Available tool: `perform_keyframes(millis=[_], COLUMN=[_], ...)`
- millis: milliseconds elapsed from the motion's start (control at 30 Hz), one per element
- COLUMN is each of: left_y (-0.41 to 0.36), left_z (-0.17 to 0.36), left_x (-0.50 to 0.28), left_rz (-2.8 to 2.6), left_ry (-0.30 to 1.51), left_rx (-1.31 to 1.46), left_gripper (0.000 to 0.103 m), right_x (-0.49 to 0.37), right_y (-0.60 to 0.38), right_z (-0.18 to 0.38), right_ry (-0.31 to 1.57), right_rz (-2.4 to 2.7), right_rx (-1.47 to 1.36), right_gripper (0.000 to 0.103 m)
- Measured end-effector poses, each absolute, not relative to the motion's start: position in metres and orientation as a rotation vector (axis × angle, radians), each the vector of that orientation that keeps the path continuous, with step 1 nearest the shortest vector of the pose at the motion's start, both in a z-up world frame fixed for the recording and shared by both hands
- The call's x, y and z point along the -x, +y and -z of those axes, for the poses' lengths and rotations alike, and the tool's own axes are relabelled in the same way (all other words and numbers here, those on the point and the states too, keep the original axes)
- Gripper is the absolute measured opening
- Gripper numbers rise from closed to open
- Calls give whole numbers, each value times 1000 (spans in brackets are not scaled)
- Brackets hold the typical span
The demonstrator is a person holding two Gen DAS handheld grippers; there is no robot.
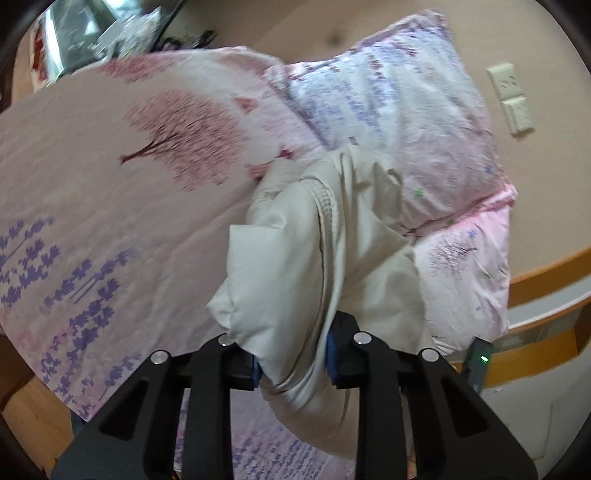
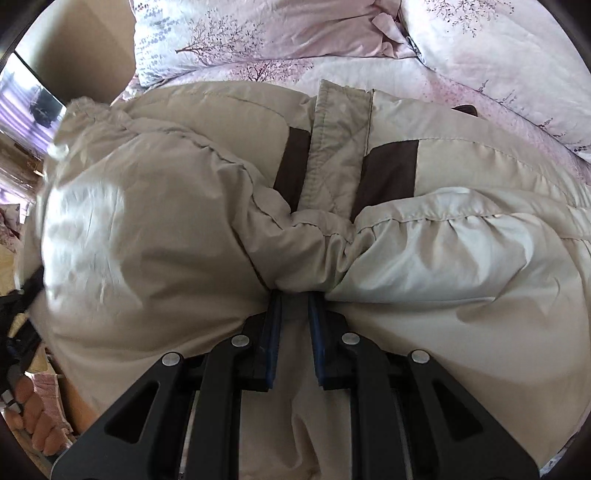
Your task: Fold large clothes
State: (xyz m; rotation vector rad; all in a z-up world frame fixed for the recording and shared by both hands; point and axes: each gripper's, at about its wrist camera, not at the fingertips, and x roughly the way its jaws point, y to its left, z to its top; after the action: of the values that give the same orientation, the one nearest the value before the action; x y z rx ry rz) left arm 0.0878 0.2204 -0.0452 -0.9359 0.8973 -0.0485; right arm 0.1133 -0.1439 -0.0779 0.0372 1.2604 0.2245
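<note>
Pinching bunched beige jacket (image 2: 184,229): left hand-held gripper (image 1: 293,360), right hand-held gripper (image 2: 295,314), over bed (image 1: 92,206).

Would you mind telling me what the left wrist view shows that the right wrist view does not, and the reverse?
Only the left wrist view shows the cream wall switch plates, the wooden bed frame and the pink tree print on the bedspread.

Only the right wrist view shows the jacket's dark brown panels beside its stitched front placket, and bare toes at the lower left.

Both show the padded beige jacket clamped between blue-padded fingers, left gripper and right gripper, and the floral pillows.
</note>
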Motion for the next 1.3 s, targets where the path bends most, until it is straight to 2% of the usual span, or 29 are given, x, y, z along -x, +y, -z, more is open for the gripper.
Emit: perform_keyframes(millis=[233, 500, 633, 733, 1067, 1300], left_y=[193, 177, 167, 152, 83, 45], left_z=[0, -26, -38, -49, -74, -95], left_x=[-94, -96, -96, -98, -99, -94], left_rz=[162, 232, 268, 313, 459, 570], left_ry=[831, 798, 782, 775, 743, 700], left_rx=[778, 697, 668, 605, 382, 286], left_gripper=[25, 25, 25, 26, 28, 30], right_x=[-118, -94, -105, -121, -138, -112], right_y=[-141, -189, -177, -151, -146, -205], right_z=[80, 34, 44, 72, 85, 41], right_ry=[1261, 1127, 1177, 1279, 1319, 1186], right_rz=[-229, -258, -280, -300, -353, -355], right_rx=[-7, -258, -276, -242, -243, -365], right_gripper=[16, 16, 16, 16, 11, 11])
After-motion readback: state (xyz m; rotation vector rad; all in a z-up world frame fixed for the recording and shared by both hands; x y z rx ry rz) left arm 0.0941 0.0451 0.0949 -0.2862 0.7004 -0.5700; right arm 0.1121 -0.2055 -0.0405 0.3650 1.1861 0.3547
